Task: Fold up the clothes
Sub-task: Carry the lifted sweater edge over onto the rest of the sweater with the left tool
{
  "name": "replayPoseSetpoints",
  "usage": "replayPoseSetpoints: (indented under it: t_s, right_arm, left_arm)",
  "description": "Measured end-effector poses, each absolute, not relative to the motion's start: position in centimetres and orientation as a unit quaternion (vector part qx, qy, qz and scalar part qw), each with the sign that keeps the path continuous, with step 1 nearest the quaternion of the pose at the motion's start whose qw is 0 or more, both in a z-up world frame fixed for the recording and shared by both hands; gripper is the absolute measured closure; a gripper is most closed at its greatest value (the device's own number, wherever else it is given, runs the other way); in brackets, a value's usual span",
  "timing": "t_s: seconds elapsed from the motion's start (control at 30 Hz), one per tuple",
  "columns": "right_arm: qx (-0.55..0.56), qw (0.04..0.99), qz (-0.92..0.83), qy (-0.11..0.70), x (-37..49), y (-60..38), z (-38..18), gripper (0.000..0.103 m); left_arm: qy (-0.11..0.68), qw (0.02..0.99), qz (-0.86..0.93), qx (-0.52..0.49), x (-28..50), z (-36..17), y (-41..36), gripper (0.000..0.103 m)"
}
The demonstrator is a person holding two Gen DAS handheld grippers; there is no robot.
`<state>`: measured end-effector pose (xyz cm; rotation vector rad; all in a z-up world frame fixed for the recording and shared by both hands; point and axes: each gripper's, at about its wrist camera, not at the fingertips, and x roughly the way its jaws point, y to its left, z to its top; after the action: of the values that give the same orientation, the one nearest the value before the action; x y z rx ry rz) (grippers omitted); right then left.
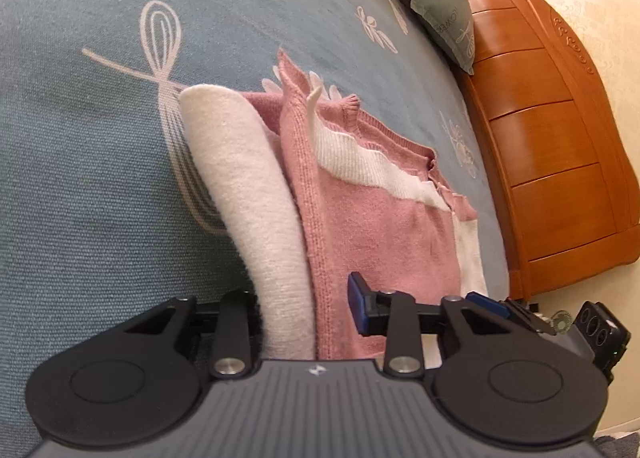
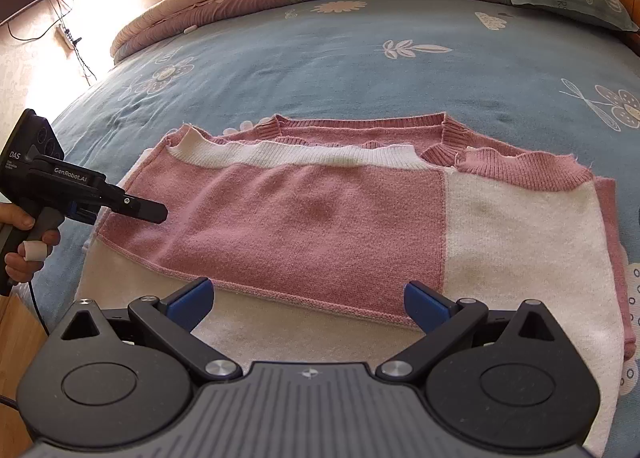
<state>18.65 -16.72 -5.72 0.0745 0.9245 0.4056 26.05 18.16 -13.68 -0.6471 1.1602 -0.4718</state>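
At the left, a person's hand (image 2: pixel 24 242) holds the left gripper (image 2: pixel 154 214) at the edge of a pink-and-cream knitted sweater (image 2: pixel 320 226), its fingers apart in its own view, cloth between them. The sweater lies on a blue flower-printed bedsheet (image 2: pixel 320 58), folded over with layers stacked, though further folds may remain. At the right, the right gripper (image 2: pixel 308 302) hovers over the near hem, spread wide, holding nothing.

Right gripper (image 2: pixel 307 304) is holding level, its blue-padded fingers (image 2: pixel 191 300) standing wide apart with nothing between them. Left gripper (image 2: pixel 154 212) is pointing in from the side, gripped by a hand (image 2: pixel 24 242); whether its fingers are parted is not discernible.
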Motion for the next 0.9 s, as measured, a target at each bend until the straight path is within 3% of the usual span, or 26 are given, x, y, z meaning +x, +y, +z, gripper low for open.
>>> replayPoseSetpoints:
  t_s: [0.37,0.9]
  right_arm:
    - [0.036,0.878,0.208,0.429,17.4,-17.6,-5.3,0.0]
    - [0.085,0.893,0.205,0.391,15.6,-22.7,-4.2,0.0]
  left_arm:
    - [0.527,0.781,-0.165,-0.293,25.4,-11.4,16.7,0.084]
    - [0.498,0.8,-0.21,-0.26,25.5,-2.9,10.1,0.084]
